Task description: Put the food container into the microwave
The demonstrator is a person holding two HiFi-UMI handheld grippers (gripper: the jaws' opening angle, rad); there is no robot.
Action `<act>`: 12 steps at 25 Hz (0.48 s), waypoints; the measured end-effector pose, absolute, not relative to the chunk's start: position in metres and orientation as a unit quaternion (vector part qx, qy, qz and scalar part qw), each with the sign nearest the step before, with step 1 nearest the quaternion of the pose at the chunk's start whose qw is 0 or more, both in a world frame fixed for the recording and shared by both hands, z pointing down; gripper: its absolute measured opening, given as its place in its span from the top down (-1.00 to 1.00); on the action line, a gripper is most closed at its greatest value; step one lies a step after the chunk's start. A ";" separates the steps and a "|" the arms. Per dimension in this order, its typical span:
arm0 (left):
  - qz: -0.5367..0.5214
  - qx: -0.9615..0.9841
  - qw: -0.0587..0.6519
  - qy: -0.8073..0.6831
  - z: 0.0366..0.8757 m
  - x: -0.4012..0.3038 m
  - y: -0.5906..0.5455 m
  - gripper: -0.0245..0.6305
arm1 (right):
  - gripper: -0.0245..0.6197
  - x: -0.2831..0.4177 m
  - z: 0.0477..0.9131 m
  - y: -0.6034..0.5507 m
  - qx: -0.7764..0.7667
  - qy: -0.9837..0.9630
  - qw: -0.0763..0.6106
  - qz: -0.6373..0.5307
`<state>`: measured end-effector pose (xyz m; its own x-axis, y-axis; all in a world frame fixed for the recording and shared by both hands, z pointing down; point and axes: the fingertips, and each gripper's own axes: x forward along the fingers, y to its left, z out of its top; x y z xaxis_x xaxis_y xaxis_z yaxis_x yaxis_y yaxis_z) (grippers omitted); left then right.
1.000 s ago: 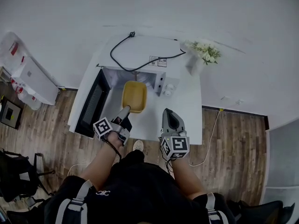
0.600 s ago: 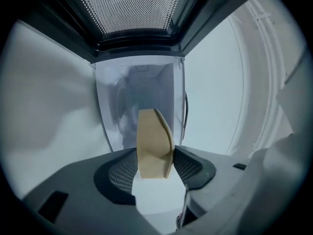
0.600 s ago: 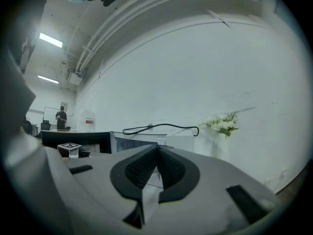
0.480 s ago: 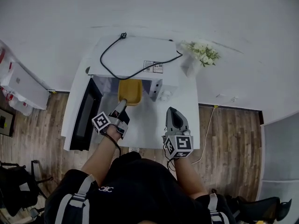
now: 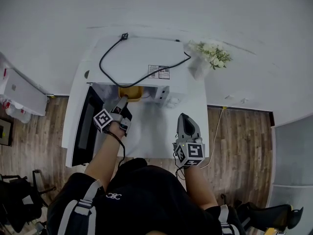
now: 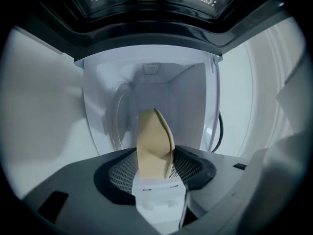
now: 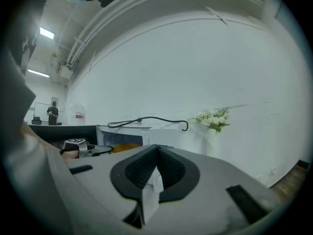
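The yellow food container (image 5: 130, 92) is mostly inside the white microwave (image 5: 146, 53), with only its near edge showing in the head view. My left gripper (image 5: 121, 103) is shut on the container's near rim at the cavity mouth. In the left gripper view the container (image 6: 154, 141) stands edge-on between the jaws of the left gripper (image 6: 156, 168), with the lit cavity (image 6: 161, 89) behind it. My right gripper (image 5: 186, 125) hovers over the table to the right, shut and holding nothing. In the right gripper view the right gripper (image 7: 155, 168) has its pads together.
The microwave door (image 5: 87, 126) hangs open to the left. A black power cable (image 5: 113, 58) lies on the microwave's top. A vase of white flowers (image 5: 211, 55) stands at the back right of the white table (image 5: 156, 131). Wooden floor surrounds the table.
My left gripper has carried the container forward from in front of the microwave into its cavity. My right gripper has shifted a little to the right over the table.
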<state>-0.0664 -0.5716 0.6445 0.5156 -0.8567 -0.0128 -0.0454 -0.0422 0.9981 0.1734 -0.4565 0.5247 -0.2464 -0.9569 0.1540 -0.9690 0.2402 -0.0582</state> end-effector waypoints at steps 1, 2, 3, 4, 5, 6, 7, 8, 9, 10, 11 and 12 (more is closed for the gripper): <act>-0.342 0.635 0.594 -0.357 0.645 -0.068 -0.577 0.20 | 0.91 0.174 0.526 -0.458 0.614 -0.785 0.043 0.072; -0.342 0.633 0.594 -0.360 0.645 -0.069 -0.583 0.20 | 0.90 0.175 0.527 -0.460 0.615 -0.784 0.044 0.073; -0.340 0.632 0.594 -0.364 0.646 -0.070 -0.588 0.20 | 0.91 0.176 0.528 -0.461 0.617 -0.782 0.045 0.074; -0.336 0.631 0.595 -0.367 0.647 -0.071 -0.593 0.20 | 0.91 0.176 0.528 -0.463 0.618 -0.781 0.046 0.075; -0.331 0.632 0.595 -0.371 0.649 -0.071 -0.597 0.20 | 0.90 0.177 0.528 -0.465 0.619 -0.781 0.045 0.074; -0.326 0.633 0.595 -0.373 0.650 -0.071 -0.602 0.20 | 0.91 0.177 0.529 -0.466 0.620 -0.780 0.045 0.074; -0.322 0.635 0.594 -0.375 0.650 -0.071 -0.606 0.20 | 0.91 0.177 0.530 -0.468 0.620 -0.779 0.045 0.075; -0.320 0.635 0.594 -0.376 0.650 -0.070 -0.610 0.20 | 0.91 0.177 0.531 -0.470 0.621 -0.779 0.045 0.076; -0.318 0.634 0.595 -0.377 0.651 -0.069 -0.613 0.20 | 0.90 0.177 0.532 -0.471 0.622 -0.778 0.046 0.077; -0.315 0.633 0.596 -0.379 0.652 -0.069 -0.615 0.20 | 0.90 0.177 0.533 -0.472 0.623 -0.777 0.047 0.078; -0.309 0.634 0.597 -0.383 0.655 -0.069 -0.618 0.20 | 0.90 0.178 0.535 -0.473 0.623 -0.776 0.048 0.080; -0.300 0.636 0.595 -0.388 0.659 -0.070 -0.620 0.20 | 0.91 0.178 0.536 -0.474 0.624 -0.776 0.049 0.081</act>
<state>-0.0698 -0.6202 0.6587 0.5188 -0.8512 0.0799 -0.1361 0.0100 0.9906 0.1782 -0.4739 0.5361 -0.2164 -0.9601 0.1771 -0.9760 0.2082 -0.0641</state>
